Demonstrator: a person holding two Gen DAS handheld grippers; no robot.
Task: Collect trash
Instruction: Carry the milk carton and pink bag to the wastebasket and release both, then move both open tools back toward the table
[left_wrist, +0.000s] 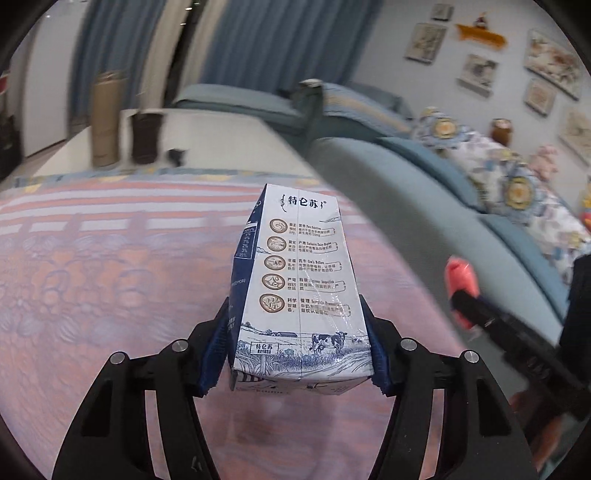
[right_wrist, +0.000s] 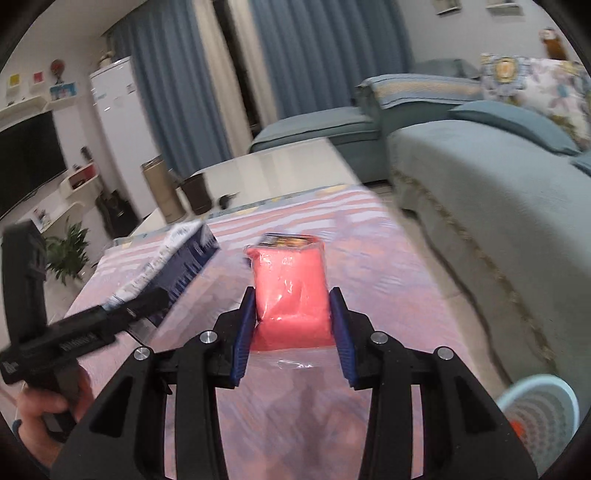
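A white and dark blue milk carton (left_wrist: 303, 288) with printed text and a cow drawing sits between the blue pads of my left gripper (left_wrist: 295, 350), which is shut on its lower sides and holds it above the pink patterned cloth (left_wrist: 110, 280). My right gripper (right_wrist: 293, 325) is shut on a pink plastic-wrapped packet (right_wrist: 290, 284), lifted over the same cloth. In the right wrist view the milk carton (right_wrist: 173, 266) shows at the left in the other gripper, with a hand (right_wrist: 40, 417) on the handle. In the left wrist view the pink packet (left_wrist: 460, 280) appears at the right.
A blue-rimmed mesh bin (right_wrist: 539, 413) stands on the floor at the lower right. A grey-blue sofa (right_wrist: 498, 192) runs along the right. Beyond the cloth, a white table (right_wrist: 273, 166) carries a tan cylinder (right_wrist: 162, 192) and a dark cup (right_wrist: 197, 195).
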